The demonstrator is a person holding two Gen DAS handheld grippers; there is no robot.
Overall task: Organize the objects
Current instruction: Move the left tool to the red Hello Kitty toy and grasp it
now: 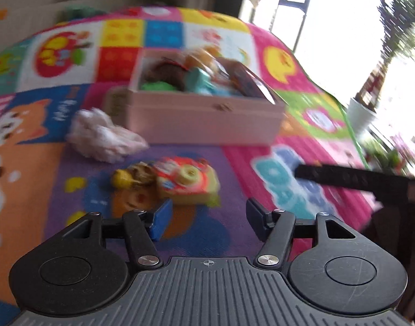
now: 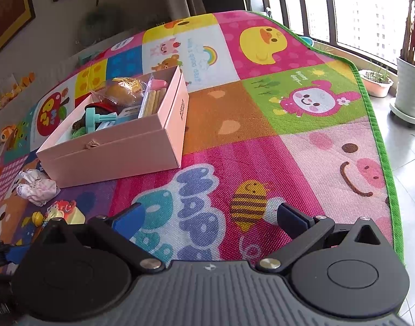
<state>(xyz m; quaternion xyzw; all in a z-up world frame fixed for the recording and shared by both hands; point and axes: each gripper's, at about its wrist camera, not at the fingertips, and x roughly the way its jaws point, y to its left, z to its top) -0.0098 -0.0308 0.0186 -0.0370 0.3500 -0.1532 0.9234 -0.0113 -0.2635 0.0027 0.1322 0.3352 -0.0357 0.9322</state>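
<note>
The left gripper (image 1: 207,214) hangs with its jaws apart and nothing between them, above a colourful play mat (image 1: 30,190). Just ahead lie a toy camera (image 1: 187,180) touching a small yellow toy (image 1: 123,178), then a crumpled white cloth (image 1: 104,135) beside a pink box (image 1: 202,121) filled with blurred items.
</note>
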